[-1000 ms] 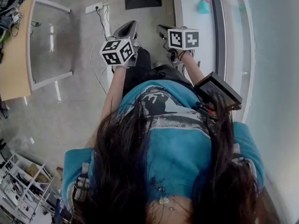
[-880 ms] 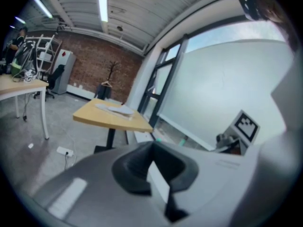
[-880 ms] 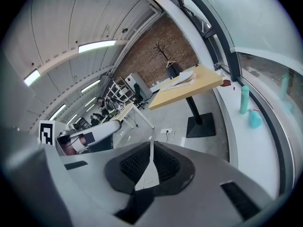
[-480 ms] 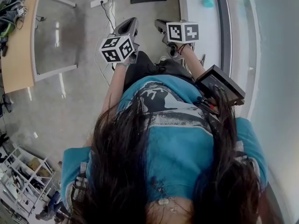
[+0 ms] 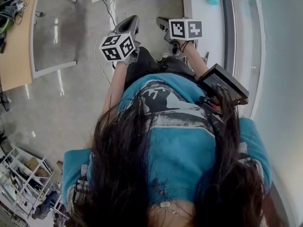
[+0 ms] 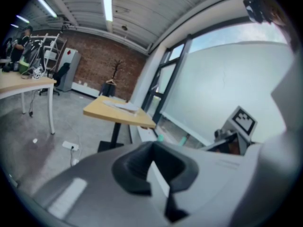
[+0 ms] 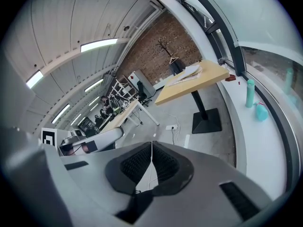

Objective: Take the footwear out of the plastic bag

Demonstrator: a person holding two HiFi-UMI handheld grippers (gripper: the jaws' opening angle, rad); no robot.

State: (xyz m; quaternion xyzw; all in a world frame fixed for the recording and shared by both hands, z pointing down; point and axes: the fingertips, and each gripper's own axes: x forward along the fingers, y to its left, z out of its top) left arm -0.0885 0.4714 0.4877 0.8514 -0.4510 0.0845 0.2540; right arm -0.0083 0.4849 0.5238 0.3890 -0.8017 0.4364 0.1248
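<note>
Jaws on left gripper point(image 5: 131, 22) and right gripper point(image 5: 163, 23) sit closed, empty, at twelve o'clock. Plastic bag and footwear are nowhere in view; searching unsighted risks snagging floor cables point(image 5: 111, 14).

Daylight floods in through the tall window point(image 6: 227, 79), which washes out to a pale, featureless glare in the left gripper view. Fluorescent strips point(image 7: 98, 45) on the ceiling point(image 7: 71, 18) add even light and mirror as white streaks on the polished floor point(image 5: 80, 103) in the head view. Shadows are soft and faint throughout. Both gripper views bend hard at the edges, curving every straight line, with black corners around a circular picture. The left tongs point(image 6: 152, 148) are smeared and out of focus close to the lens. The right tongs point(image 7: 151, 143) are crisper, the ribbing on their pads point(image 7: 136, 163) readable. The head view is sharp and evenly lit.
</note>
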